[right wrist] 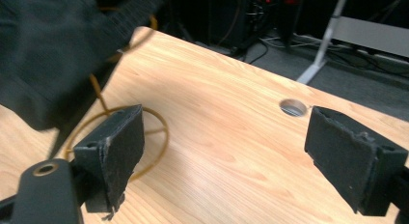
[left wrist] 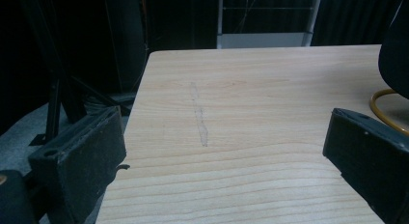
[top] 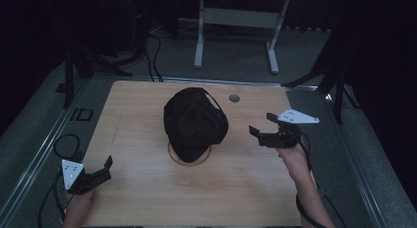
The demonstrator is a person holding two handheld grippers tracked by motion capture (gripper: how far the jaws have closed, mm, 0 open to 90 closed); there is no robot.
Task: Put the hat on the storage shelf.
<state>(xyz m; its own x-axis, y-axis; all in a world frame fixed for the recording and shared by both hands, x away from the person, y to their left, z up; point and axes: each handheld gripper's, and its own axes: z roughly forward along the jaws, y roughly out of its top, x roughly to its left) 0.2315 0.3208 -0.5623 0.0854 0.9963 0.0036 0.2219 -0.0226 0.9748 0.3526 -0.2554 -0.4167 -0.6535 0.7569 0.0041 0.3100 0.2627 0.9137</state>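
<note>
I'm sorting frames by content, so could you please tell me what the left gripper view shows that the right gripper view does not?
Left gripper view alone: a pale smear running along the table's grain, and a dark stand off the table's edge. Right gripper view alone: the round hole in the tabletop. Both share the wooden table, the black cap, the yellow ring beneath it, and open tool jaws.

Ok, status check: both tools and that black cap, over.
Left tool open, near corner. Right tool open, right of black cap. Cap sits over the yellow ring, untouched. Nothing between.
</note>
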